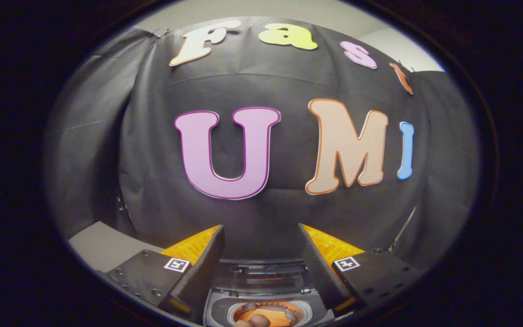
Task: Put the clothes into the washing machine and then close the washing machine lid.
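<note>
From the camera riding on my tongs [261, 247], I look forward along the two fingers [200, 268], which stand wide apart with nothing between their tips. No cloth, no lid, no edge is caught in them; the gap between them is bare and I see straight through it to the booth's wall [261, 213] of black cloth, which rises well beyond the tips and hangs in soft folds.

Low down between the fingers, close in under them, sits the washing machine [268, 297]. I am above it and see its top. Its lid [266, 272] is up, tilted back toward the wall, showing its ribbed inner side just ahead of the round mouth. The drum opening [268, 313] lies nearest to me, between the bases of the fingers, ringed by a pale collar in a dark top panel. Inside the drum there is orange lining and a heap of clothes [257, 318], brownish and dark, lying in the mouth; how many pieces I cannot tell.

Beside my left finger, on its outer side, a pale grey surface [107, 247] runs off toward the wall. Beside my right finger, farther out, a thin light strip [404, 231] slants up against the cloth; what it is I cannot tell.
</note>
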Demonstrator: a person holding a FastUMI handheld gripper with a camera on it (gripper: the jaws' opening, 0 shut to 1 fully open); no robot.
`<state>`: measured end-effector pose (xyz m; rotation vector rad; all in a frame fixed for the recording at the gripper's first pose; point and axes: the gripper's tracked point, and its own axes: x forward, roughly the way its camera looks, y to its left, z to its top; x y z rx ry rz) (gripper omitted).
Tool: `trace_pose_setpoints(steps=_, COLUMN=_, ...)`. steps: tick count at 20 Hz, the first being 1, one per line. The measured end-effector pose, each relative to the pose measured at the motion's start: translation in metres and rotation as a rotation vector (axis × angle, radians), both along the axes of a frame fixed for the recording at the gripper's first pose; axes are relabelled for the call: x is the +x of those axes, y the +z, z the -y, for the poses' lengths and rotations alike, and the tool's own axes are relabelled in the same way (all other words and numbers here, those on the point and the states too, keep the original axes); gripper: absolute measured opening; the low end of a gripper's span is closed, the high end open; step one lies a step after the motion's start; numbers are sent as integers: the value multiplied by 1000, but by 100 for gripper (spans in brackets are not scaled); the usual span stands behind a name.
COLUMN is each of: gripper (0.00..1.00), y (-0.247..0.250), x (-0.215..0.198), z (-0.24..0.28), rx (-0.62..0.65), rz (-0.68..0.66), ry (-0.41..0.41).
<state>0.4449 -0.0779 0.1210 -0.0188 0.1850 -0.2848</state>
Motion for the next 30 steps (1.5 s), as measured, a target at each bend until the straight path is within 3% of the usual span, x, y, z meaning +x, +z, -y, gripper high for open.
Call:
trace_pose_setpoints(steps=3, gripper=99, y=-18, x=40, z=17, rx=60, rz=24, ry=9)
trace_pose_setpoints(steps=5, gripper=99, y=-45, x=52, z=40, rx=30, rz=-11, ry=-39)
trace_pose_setpoints(steps=9, gripper=99, y=-96, x=67, z=64, rx=-36, rz=-84, ry=-60)
trace_pose_setpoints(steps=13, gripper=100, y=-125, x=82, z=69, rx=56, rz=-92, ry=-28)
trace_pose_setpoints(steps=21, gripper=98, y=-165, x=79, z=65, rx=72, rz=-160, ry=-27)
trace_pose_setpoints(steps=30, gripper=99, y=-157, x=71, z=67, rx=36, rz=3, ry=-87)
